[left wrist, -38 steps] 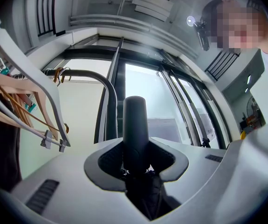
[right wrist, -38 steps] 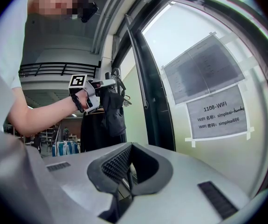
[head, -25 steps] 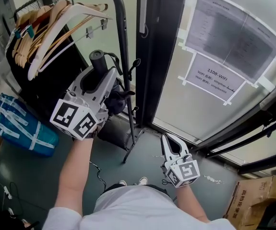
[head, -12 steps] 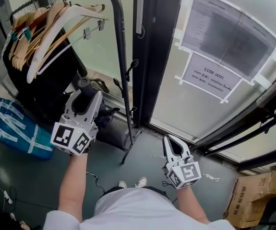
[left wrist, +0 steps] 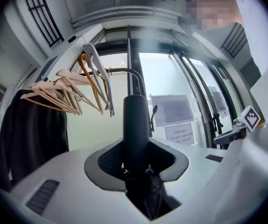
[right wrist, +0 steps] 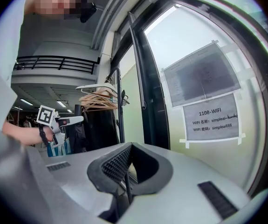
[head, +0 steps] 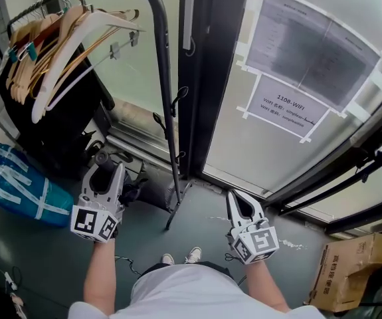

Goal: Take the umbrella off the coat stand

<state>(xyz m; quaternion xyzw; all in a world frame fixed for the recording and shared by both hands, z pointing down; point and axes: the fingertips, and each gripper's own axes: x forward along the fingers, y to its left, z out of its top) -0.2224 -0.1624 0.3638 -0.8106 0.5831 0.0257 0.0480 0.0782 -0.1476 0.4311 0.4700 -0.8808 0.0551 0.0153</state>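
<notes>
The black folded umbrella (head: 132,190) is in my left gripper (head: 104,173), low and left of the coat stand (head: 167,98), apart from its hooks. Its round handle (head: 102,158) sticks out past the jaws. In the left gripper view the handle (left wrist: 136,120) stands upright between the pads, with the left gripper (left wrist: 136,161) shut on it and the folded canopy below. My right gripper (head: 238,203) hovers near the glass door, right of the stand's foot. In the right gripper view its pads meet at the tips with nothing between them (right wrist: 130,146).
Wooden hangers (head: 51,38) and a black garment (head: 51,125) hang on a rail at the left. A blue bag (head: 18,185) lies on the floor below. A glass door with taped paper notices (head: 290,108) fills the right. A cardboard box (head: 350,271) sits at bottom right.
My left gripper has come down and to the left with the umbrella, away from the stand's hooks. The right gripper has stayed where it was.
</notes>
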